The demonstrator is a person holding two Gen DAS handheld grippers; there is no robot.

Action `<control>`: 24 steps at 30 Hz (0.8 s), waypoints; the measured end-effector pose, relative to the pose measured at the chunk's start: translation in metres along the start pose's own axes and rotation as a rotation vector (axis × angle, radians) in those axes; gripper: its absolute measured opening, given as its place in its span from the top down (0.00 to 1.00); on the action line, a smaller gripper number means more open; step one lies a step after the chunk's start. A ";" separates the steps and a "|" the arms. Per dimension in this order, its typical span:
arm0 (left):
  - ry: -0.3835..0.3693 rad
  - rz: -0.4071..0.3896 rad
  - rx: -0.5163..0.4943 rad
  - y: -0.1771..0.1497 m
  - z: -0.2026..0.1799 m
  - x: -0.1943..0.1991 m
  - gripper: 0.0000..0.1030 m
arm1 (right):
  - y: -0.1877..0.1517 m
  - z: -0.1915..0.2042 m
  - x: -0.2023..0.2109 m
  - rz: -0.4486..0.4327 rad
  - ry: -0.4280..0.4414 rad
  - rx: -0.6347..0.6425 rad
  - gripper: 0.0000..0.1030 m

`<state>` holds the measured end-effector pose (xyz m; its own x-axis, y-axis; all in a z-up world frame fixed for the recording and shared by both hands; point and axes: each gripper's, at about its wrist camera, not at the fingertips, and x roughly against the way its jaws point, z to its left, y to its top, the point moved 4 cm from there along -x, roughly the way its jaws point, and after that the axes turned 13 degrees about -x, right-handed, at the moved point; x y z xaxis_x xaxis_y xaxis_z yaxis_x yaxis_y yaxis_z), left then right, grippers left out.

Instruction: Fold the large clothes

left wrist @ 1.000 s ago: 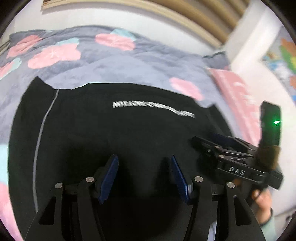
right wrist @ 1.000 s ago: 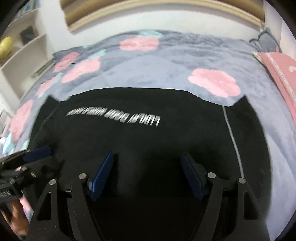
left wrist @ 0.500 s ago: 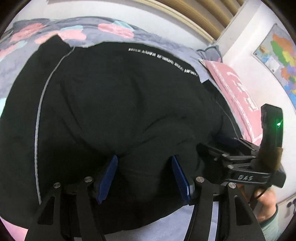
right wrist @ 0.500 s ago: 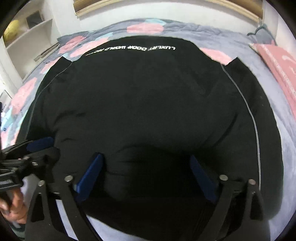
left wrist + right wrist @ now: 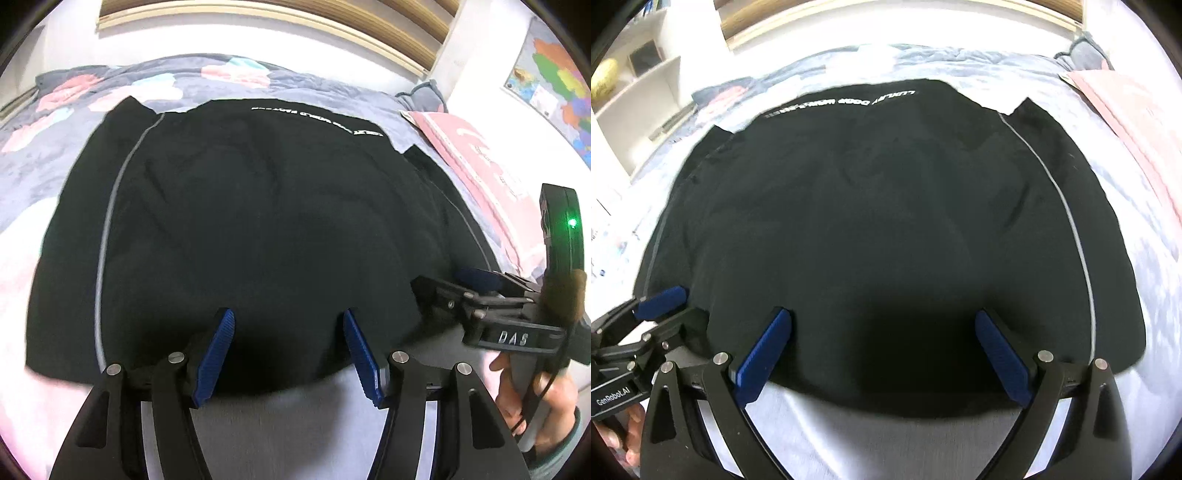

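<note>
A large black garment with white lettering and grey side piping lies spread on the bed; it also fills the right wrist view. My left gripper is open and empty over the garment's near edge. My right gripper is open wide and empty over the same near edge. The right gripper also shows at the right of the left wrist view, and the left gripper at the lower left of the right wrist view. Neither holds cloth.
The bed has a grey blanket with pink flowers. A pink pillow lies at the right. White shelves stand at the left, a wooden headboard at the back, a map on the wall.
The garment first lay further ahead, then bulged up close to both cameras, and now lies flatter on the bed. Both grippers stayed open, and have drawn back to its near edge.
</note>
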<state>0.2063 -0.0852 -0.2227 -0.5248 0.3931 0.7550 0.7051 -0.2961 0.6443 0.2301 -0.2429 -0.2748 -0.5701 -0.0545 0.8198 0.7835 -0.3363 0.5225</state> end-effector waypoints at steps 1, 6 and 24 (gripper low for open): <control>-0.002 -0.012 0.003 -0.005 -0.001 0.008 0.39 | -0.003 -0.003 0.005 0.002 0.003 -0.007 0.03; -0.018 -0.084 0.020 -0.026 -0.011 0.055 0.39 | -0.029 -0.001 0.030 -0.012 0.000 0.000 0.03; 0.147 -0.114 0.093 -0.055 0.054 0.103 0.39 | -0.047 -0.083 0.097 -0.124 -0.067 -0.062 0.03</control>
<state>0.1392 0.0189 -0.1865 -0.6629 0.2863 0.6918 0.6745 -0.1726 0.7178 0.1173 -0.3100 -0.2388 -0.6419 0.0530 0.7650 0.6904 -0.3943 0.6066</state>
